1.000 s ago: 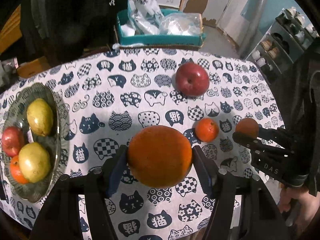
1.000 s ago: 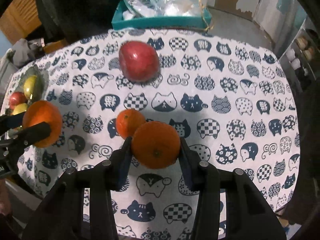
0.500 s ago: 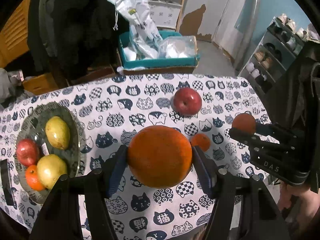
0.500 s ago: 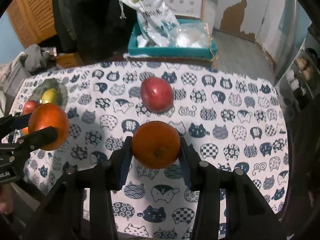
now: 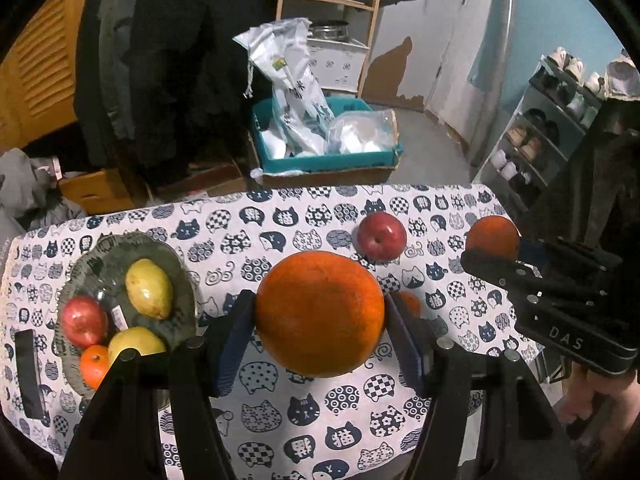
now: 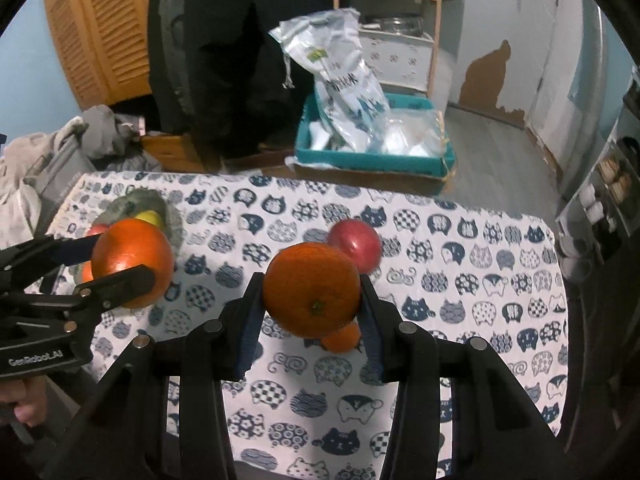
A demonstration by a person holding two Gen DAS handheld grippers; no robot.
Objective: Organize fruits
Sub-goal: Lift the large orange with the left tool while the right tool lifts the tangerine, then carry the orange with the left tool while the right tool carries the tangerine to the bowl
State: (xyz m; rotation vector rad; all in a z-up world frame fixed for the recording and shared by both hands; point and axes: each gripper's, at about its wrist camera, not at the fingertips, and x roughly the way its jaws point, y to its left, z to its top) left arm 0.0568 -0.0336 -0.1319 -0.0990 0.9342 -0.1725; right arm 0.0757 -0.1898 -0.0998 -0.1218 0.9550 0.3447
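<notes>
Left tongs (image 5: 320,316) clamped on a big orange (image 5: 318,312), both pads pressed to its sides, held clear above the surface (image 5: 280,400) with its cat-print cloth. Right tongs (image 6: 312,300) gripping a smaller orange (image 6: 312,294) the same way, also up in the air. Just behind and below that one, a small tangerine (image 6: 342,340) sits on the cloth, mostly hidden. Further back, a red apple (image 5: 381,236) rests alone toward the far edge. Over at the left edge, the dark glass bowl (image 5: 176,280) holds two yellow-green pears (image 5: 149,290), a red apple and a small orange fruit. Beyond the far edge, a teal box (image 5: 324,160) stuffed with plastic bags stands on the floor
</notes>
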